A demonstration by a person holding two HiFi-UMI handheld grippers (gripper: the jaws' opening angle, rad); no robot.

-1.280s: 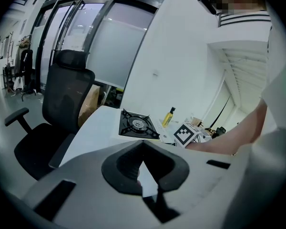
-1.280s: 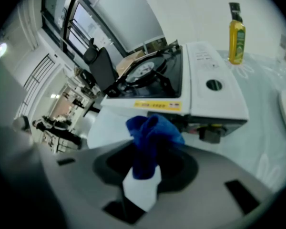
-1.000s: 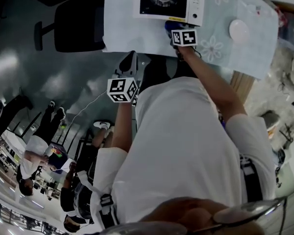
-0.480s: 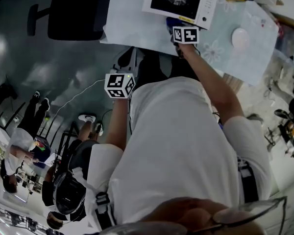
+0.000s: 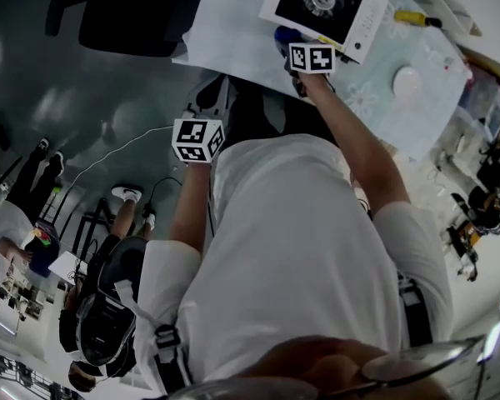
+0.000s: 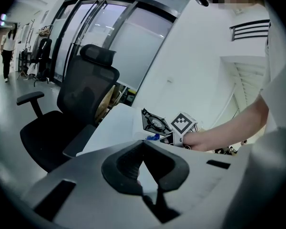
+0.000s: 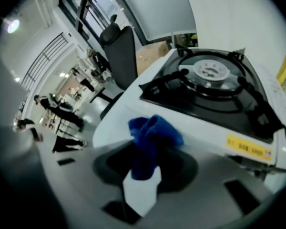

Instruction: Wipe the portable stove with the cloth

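Observation:
The portable stove (image 5: 325,7), white with a black top and round burner, sits on the table at the top of the head view. My right gripper (image 5: 293,47) is at the stove's near front edge, shut on a bunched blue cloth (image 5: 283,37). In the right gripper view the cloth (image 7: 151,136) sticks up between the jaws, just short of the stove's white front (image 7: 214,123). My left gripper (image 5: 217,94) hangs off the table's near side, above the floor. In the left gripper view its jaws (image 6: 144,149) meet with nothing between them.
A black office chair (image 5: 142,11) stands left of the table (image 5: 225,44). A white round object (image 5: 407,80) and a yellow-handled tool (image 5: 417,17) lie right of the stove. A white cable (image 5: 125,144) runs over the floor. People stand at the lower left.
The head view has swung, so the stove and table sit further right in it. The right gripper stays at the stove's front edge with the cloth. The left gripper has hardly moved.

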